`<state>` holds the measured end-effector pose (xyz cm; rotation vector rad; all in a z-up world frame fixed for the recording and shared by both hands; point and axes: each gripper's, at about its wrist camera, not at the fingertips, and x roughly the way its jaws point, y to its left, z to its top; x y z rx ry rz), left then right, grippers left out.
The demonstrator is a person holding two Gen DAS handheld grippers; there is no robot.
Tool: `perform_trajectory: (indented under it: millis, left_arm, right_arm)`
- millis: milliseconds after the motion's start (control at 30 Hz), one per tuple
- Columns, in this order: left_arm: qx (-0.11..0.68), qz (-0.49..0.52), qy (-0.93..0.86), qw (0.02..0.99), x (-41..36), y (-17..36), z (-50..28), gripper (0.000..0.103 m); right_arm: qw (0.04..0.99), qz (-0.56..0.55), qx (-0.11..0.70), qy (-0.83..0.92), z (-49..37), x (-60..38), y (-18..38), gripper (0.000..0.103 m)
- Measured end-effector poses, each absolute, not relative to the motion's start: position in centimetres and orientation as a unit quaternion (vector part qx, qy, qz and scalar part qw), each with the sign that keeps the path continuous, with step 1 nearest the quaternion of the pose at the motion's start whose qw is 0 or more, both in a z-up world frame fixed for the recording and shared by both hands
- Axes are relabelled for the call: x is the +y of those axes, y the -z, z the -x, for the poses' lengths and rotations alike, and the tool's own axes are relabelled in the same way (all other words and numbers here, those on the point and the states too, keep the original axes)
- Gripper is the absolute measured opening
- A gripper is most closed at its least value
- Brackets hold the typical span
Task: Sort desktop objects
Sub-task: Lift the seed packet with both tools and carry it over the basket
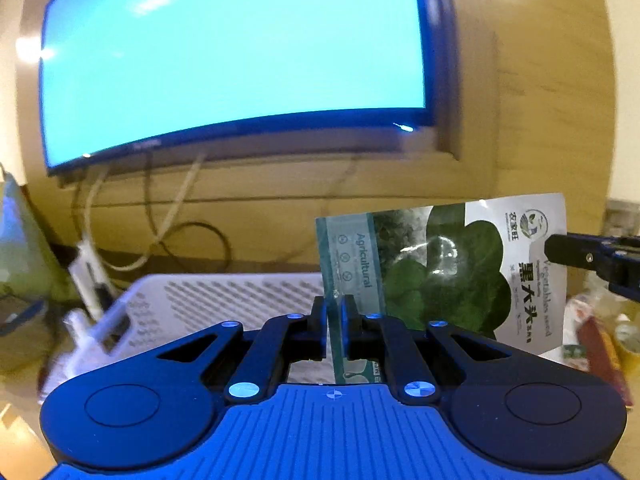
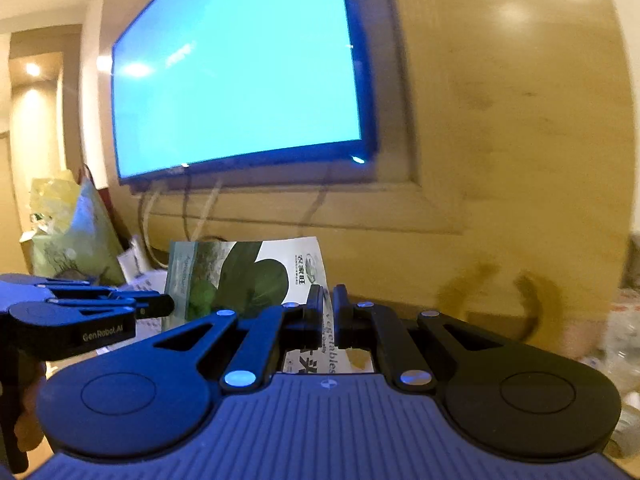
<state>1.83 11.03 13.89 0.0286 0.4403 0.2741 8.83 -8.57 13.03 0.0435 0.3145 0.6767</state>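
The flat, glossy seed packet (image 1: 444, 268), printed with dark green leaves and a white panel of lettering, hangs in the air in front of the wall-mounted blue-lit screen (image 1: 232, 60), stretched between both tools. The main risk, as I judge it, is that the two grips pull against each other: if the hands drift apart or twist out of step, the thin film could tear at a pinched edge or slide out of one set of jaws and swing loose from the other. Each hold is only on a narrow margin, so a slip seems plausible.

The left gripper (image 1: 334, 320) has its jaws clamped on the packet's teal-striped end, which passes straight down between the pads. The right gripper (image 2: 328, 312) has its jaws clamped on the packet's white lettered end; in the left wrist view its black tip meets that end from the side.

Relative to the packet, the white perforated plastic basket (image 1: 240, 296) sits below and behind its teal end on the tabletop, and blurred clutter lies below its white end. The packet touches neither.
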Motion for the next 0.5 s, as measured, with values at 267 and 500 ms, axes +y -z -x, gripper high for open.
perform_trajectory:
  millis: [267,500]
  left_arm:
    - [0.231,-0.015,-0.188,0.955,19.0,-14.5,-1.9,0.005]
    - [0.254,-0.014,-0.200,0.946,25.2,-13.5,-2.8,0.007]
  right_arm:
    - [0.915,-0.012,0.160,-0.371,-9.8,-0.2,-14.3,0.006]
    - [0.903,-0.004,0.205,-0.377,-10.9,5.9,-12.8,0.006]
